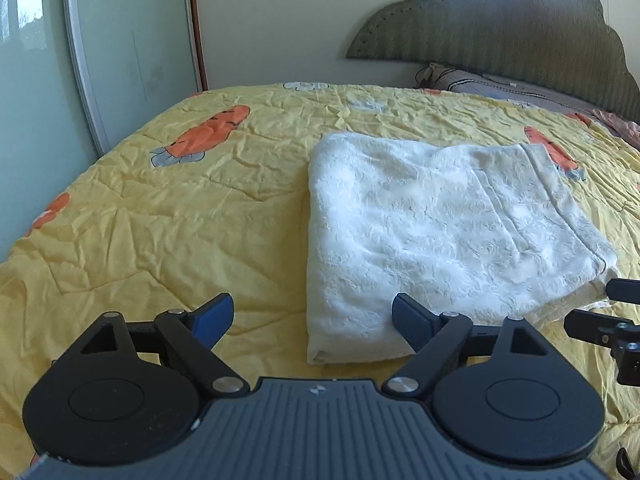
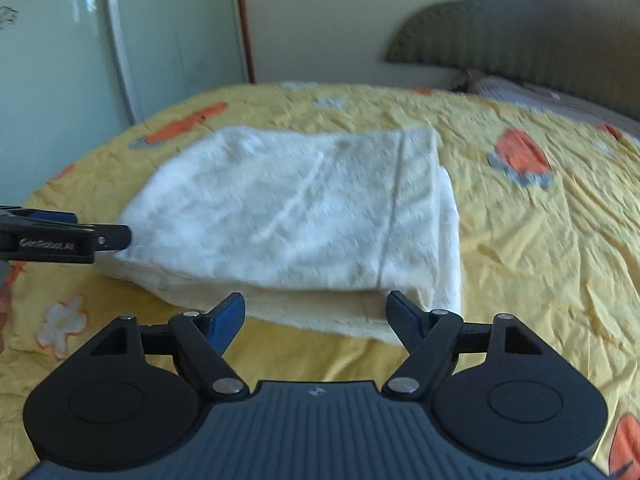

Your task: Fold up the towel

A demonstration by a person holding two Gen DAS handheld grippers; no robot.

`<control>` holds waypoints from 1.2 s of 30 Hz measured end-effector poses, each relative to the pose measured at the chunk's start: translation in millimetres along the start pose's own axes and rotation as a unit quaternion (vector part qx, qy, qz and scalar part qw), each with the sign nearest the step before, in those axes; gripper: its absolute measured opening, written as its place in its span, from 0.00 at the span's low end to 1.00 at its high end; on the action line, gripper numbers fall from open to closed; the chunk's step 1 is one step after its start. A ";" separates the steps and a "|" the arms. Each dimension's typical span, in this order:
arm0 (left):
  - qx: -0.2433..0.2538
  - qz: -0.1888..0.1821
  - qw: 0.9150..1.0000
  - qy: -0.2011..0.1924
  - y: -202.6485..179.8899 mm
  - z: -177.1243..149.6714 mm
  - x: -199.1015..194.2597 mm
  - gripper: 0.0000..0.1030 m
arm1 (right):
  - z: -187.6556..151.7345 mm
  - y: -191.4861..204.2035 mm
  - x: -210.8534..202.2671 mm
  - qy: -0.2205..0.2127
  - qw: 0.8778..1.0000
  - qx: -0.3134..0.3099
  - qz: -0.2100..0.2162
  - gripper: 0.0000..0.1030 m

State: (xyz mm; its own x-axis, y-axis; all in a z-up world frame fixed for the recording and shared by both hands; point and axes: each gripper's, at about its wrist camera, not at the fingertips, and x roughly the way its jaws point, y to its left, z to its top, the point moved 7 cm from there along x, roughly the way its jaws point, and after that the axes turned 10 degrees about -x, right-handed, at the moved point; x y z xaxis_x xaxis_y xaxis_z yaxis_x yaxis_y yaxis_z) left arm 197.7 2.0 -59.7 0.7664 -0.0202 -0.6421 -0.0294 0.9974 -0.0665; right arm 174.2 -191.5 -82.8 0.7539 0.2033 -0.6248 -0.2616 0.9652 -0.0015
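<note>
A white textured towel (image 1: 432, 232) lies folded into a thick rectangle on the yellow bedspread (image 1: 180, 216). My left gripper (image 1: 312, 314) is open just in front of the towel's near left corner, nothing between its blue-padded fingers. In the right wrist view the same towel (image 2: 296, 208) shows stacked layers along its near edge. My right gripper (image 2: 316, 312) is open close to that near edge, holding nothing. The left gripper's tip (image 2: 108, 238) pokes in from the left beside the towel, and the right gripper's black parts (image 1: 612, 320) show at the right edge of the left wrist view.
The bedspread (image 2: 532, 248) is wrinkled, printed with orange carrots (image 1: 208, 132). A green padded headboard (image 1: 500, 36) and a pillow (image 1: 500, 84) sit at the far right. A pale wardrobe door (image 1: 128, 40) stands beyond the bed's left side.
</note>
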 end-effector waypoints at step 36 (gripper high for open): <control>0.015 -0.021 0.999 0.028 -10.5 -53.6 -22.7 0.88 | -46.9 15.6 -19.4 -0.029 0.998 0.034 -0.050 0.94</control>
State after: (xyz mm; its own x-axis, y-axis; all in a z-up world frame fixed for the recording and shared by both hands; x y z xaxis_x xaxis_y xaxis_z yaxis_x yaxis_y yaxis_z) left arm 146.2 -11.8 -85.3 0.7288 -0.0657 -0.6815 0.0219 0.9971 -0.0728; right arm 127.3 -188.1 -107.4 0.8083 0.1119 -0.5781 -0.1425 0.9898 -0.0076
